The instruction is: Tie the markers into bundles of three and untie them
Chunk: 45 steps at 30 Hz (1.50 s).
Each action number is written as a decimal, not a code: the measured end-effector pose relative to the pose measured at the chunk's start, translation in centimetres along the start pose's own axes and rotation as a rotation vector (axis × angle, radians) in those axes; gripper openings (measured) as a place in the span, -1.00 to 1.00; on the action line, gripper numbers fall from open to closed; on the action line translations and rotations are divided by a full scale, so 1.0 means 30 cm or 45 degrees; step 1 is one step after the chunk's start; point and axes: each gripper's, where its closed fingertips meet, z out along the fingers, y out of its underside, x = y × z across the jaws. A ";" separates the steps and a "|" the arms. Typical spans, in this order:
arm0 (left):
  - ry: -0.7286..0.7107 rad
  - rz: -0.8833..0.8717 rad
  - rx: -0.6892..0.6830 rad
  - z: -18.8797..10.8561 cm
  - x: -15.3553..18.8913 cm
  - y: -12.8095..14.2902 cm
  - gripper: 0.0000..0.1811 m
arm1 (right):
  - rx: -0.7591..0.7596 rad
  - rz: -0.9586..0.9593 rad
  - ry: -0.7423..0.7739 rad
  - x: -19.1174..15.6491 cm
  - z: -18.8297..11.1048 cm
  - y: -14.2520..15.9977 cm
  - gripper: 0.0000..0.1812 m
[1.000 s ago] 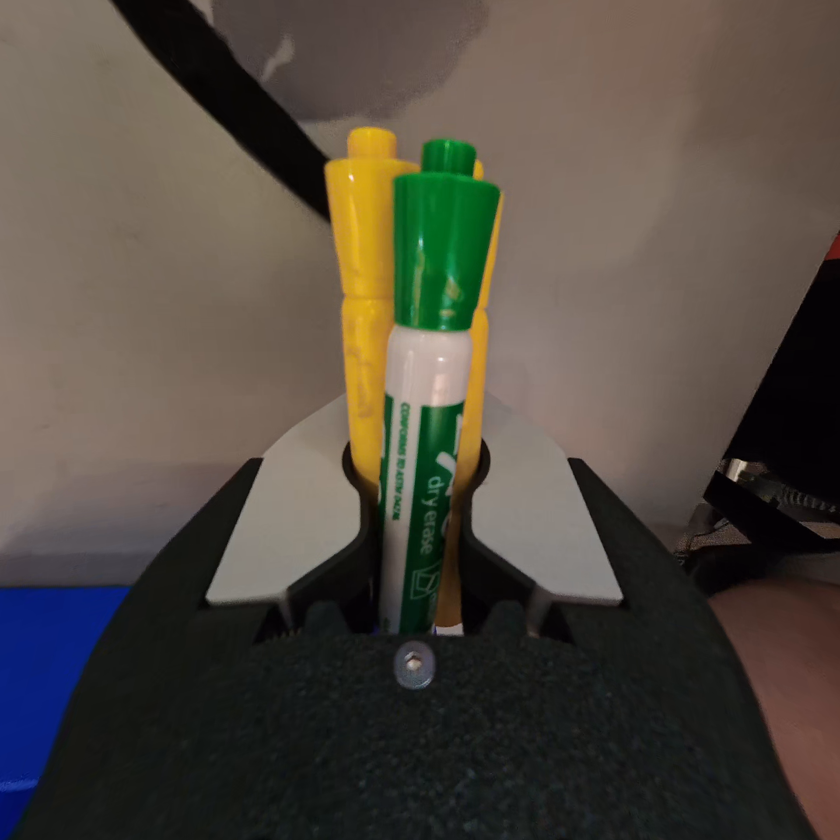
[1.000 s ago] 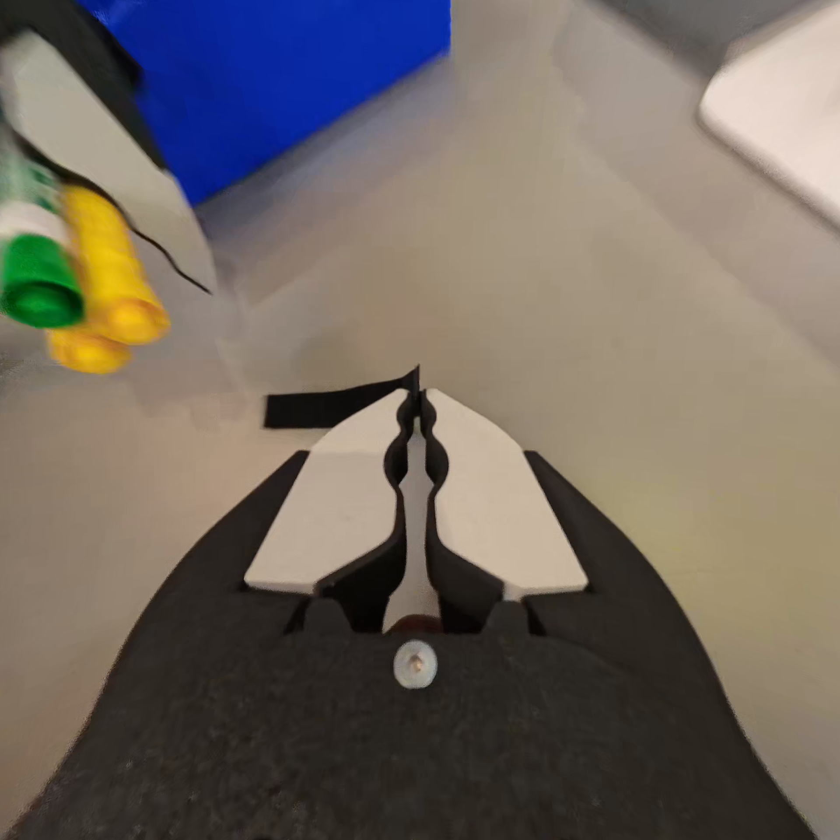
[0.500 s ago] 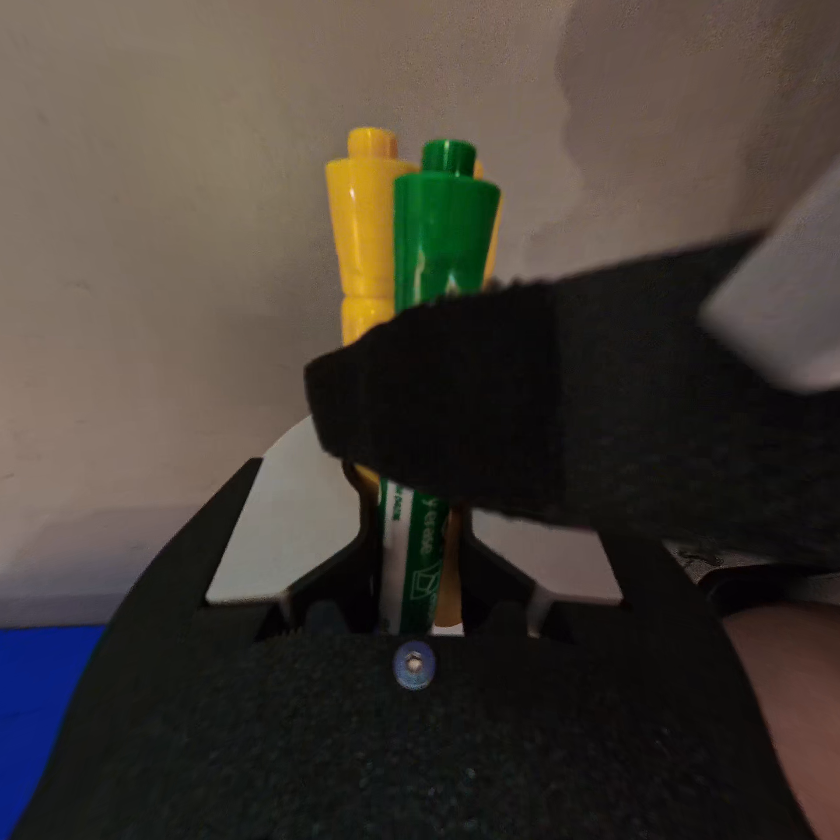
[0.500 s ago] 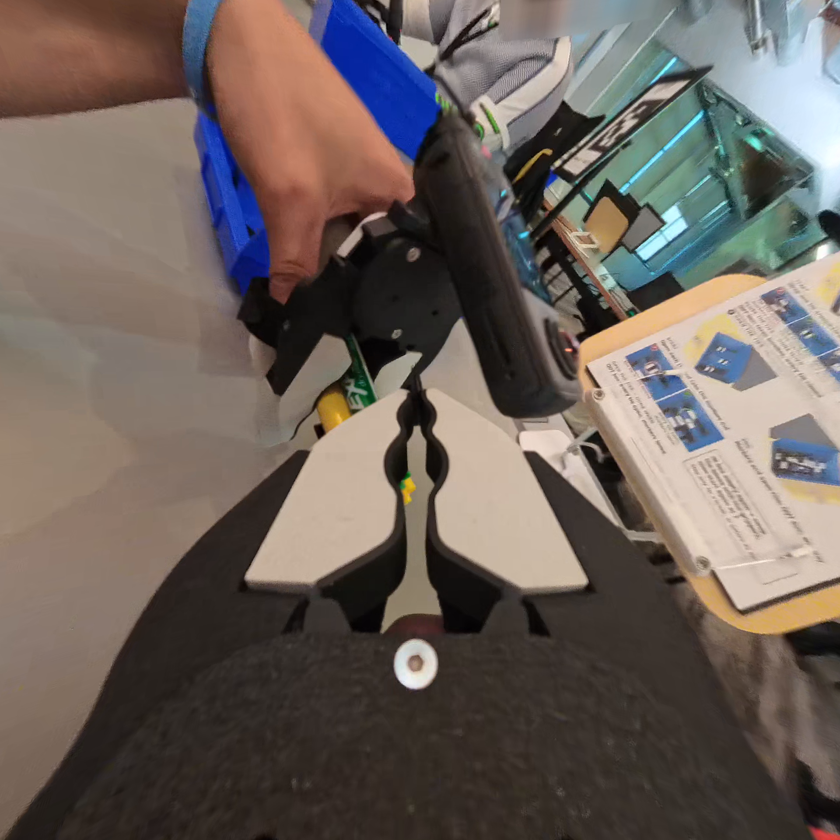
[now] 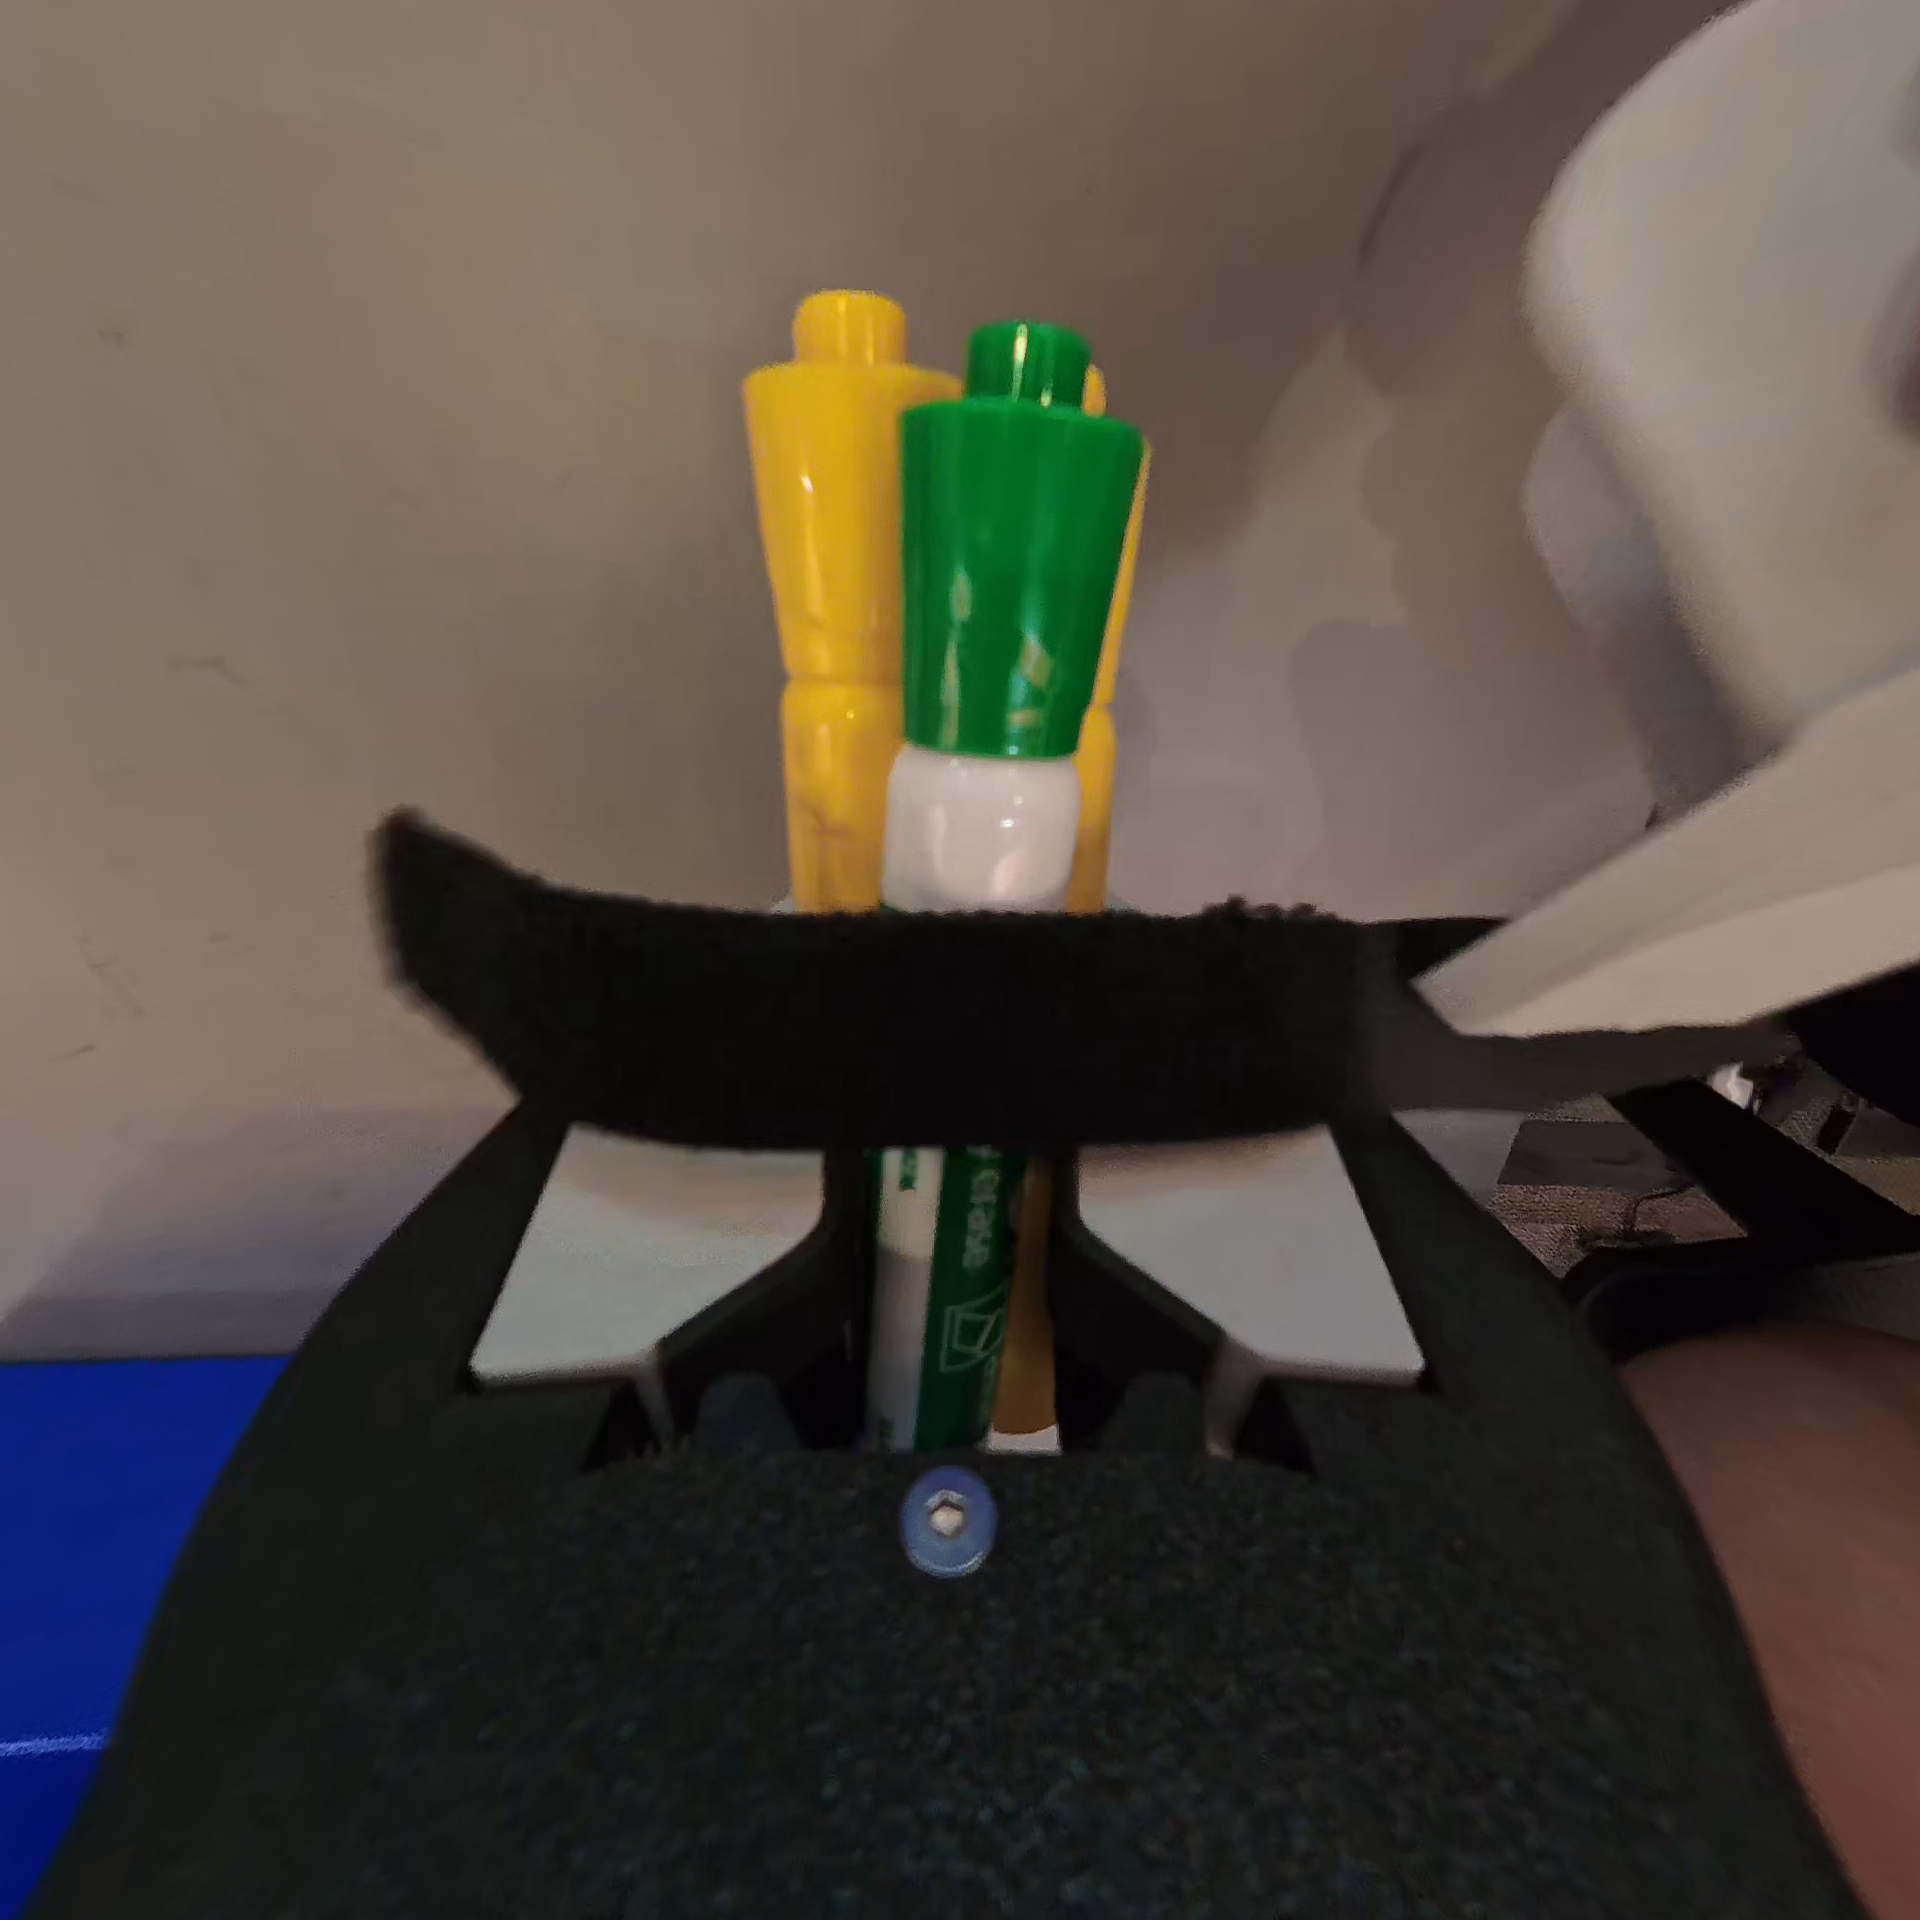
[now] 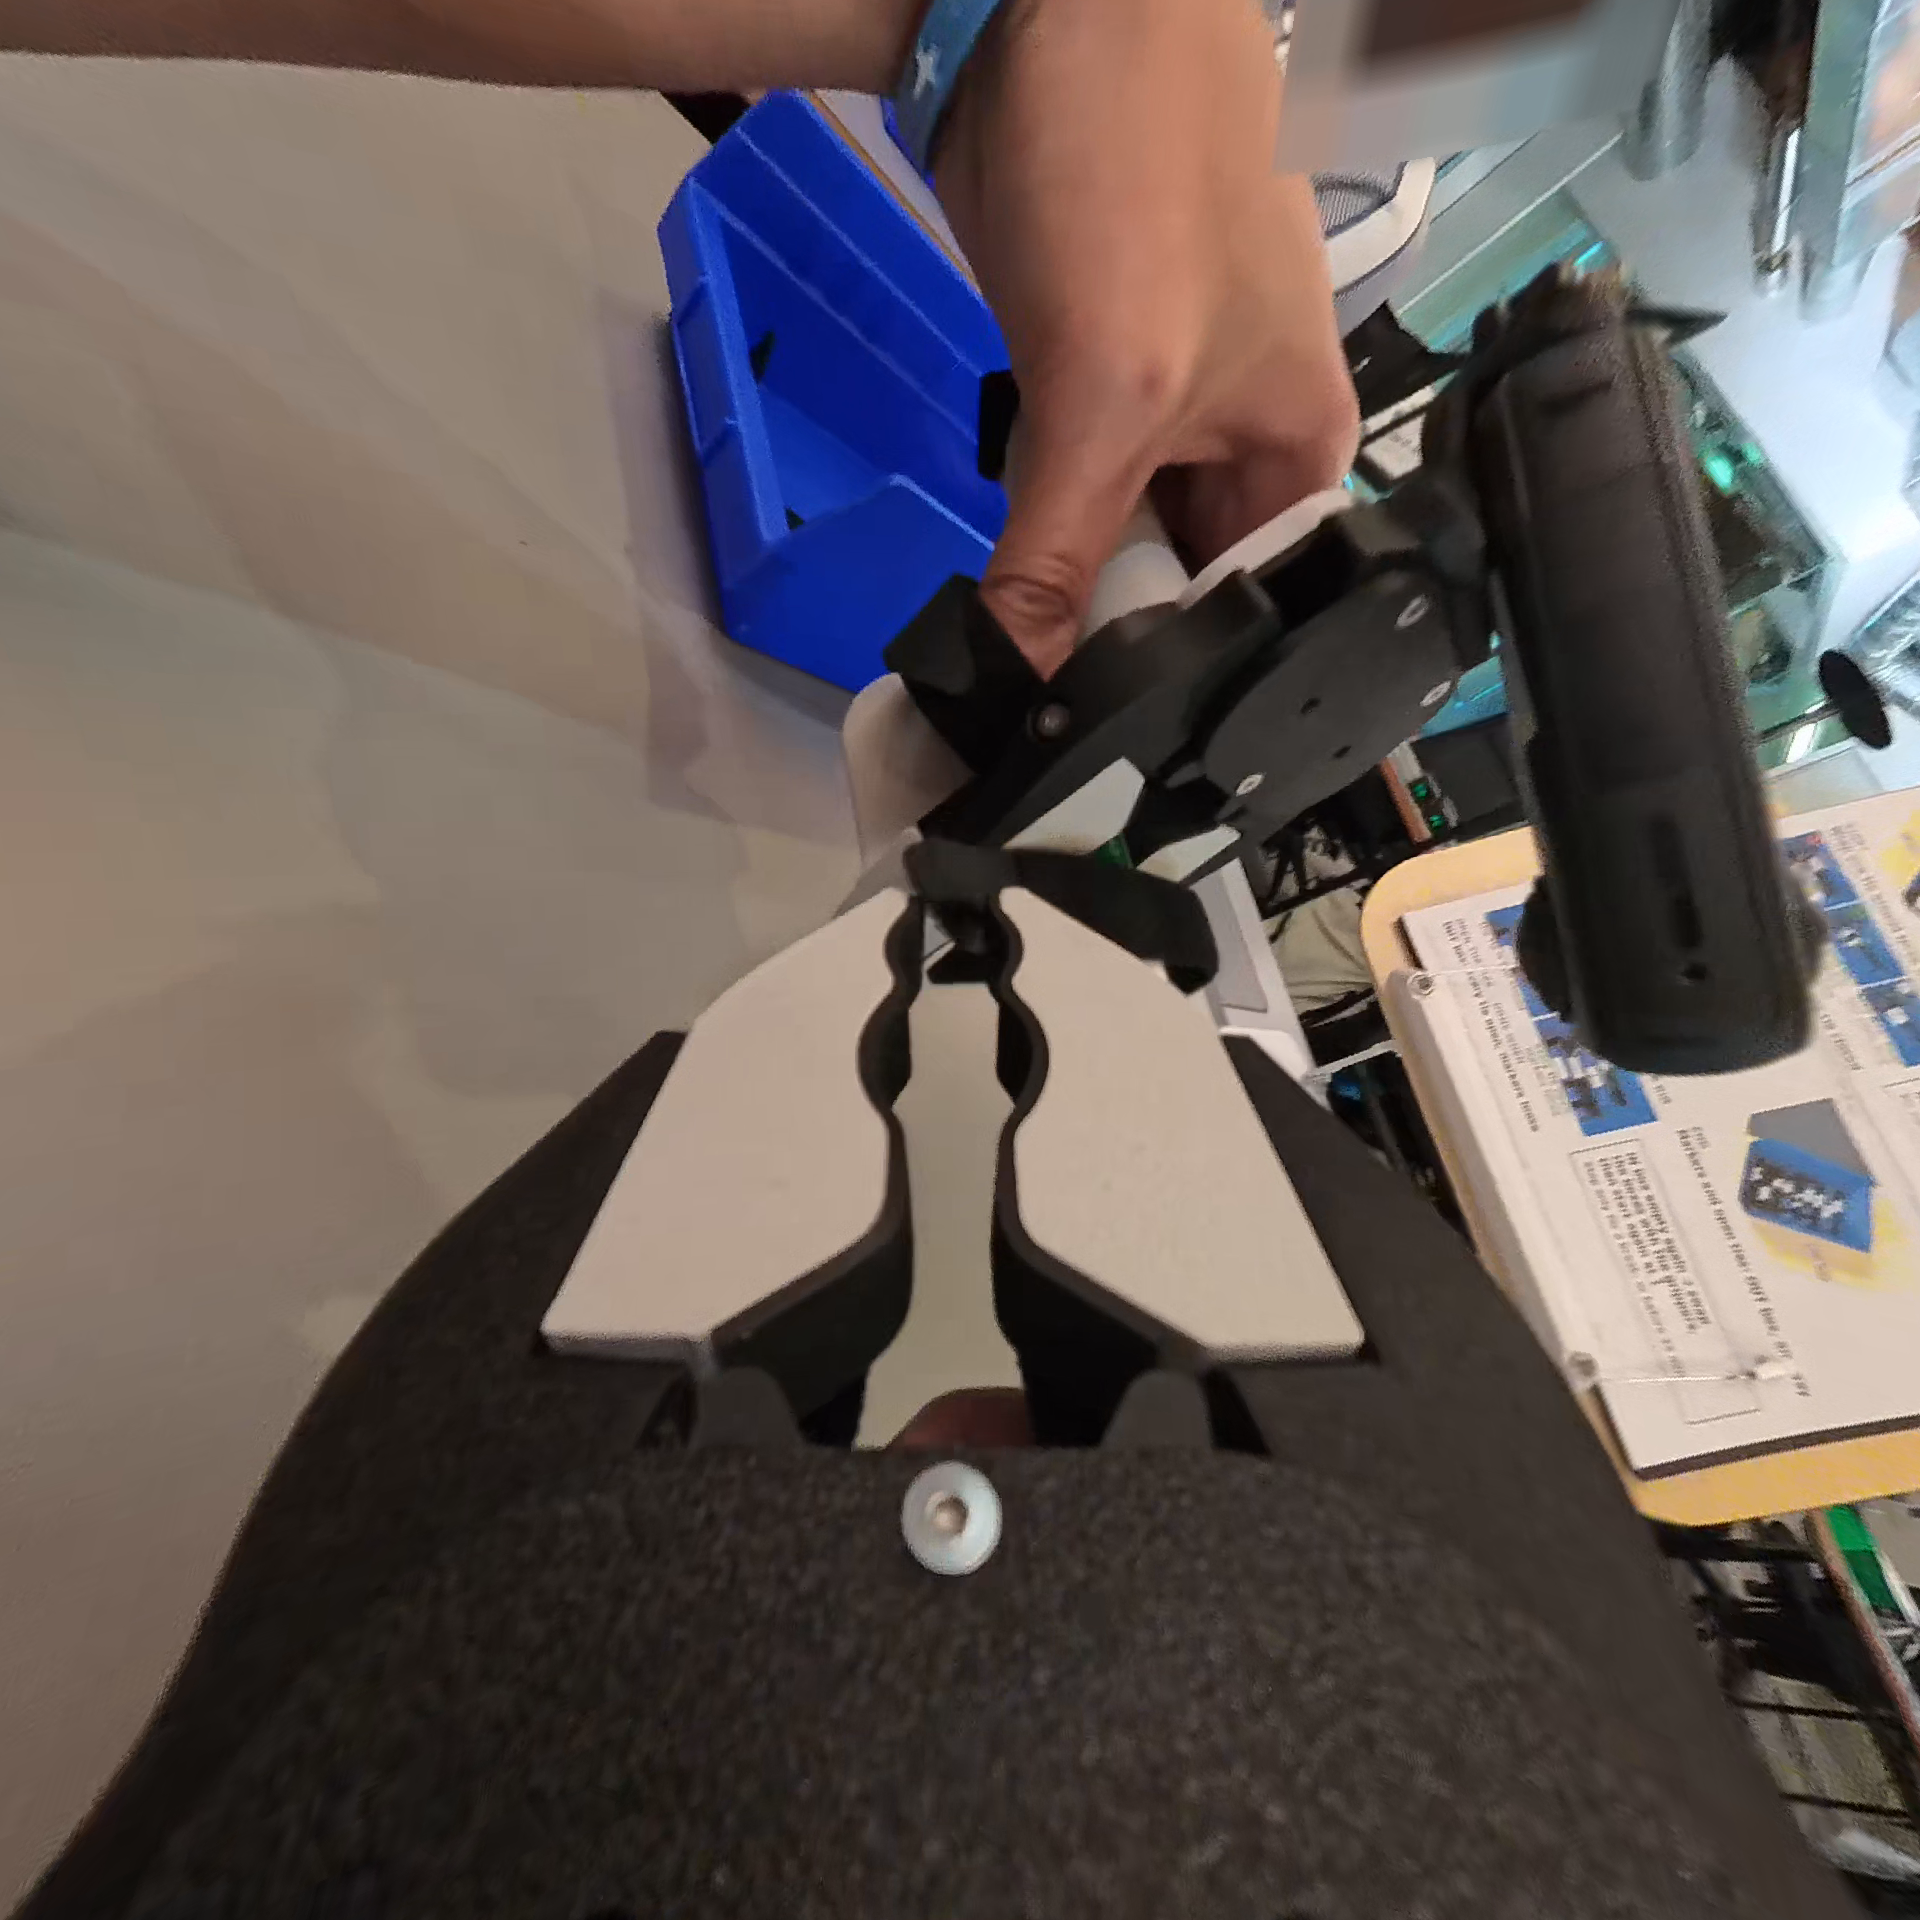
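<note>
While the left gripper [image 5: 961, 1195] clamps three markers [image 5: 1013, 582], the right gripper [image 6: 958, 920] pinches the strap [image 5: 831, 1023] across them.

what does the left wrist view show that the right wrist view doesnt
Only the left wrist view shows the bundle head-on: the green-capped marker in front of two yellow markers, clamped in the left gripper.

Only the right wrist view shows the person's hand on the left gripper's handle, the blue bin on the table, an instruction sheet, and the right gripper pinching the strap's end.

Both show the black strap, the pale table and the blue bin.
</note>
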 end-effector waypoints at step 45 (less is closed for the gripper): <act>0.050 0.008 0.037 -0.029 0.045 0.032 -0.54 | 0.125 0.198 -0.341 -0.077 0.021 -0.022 -0.57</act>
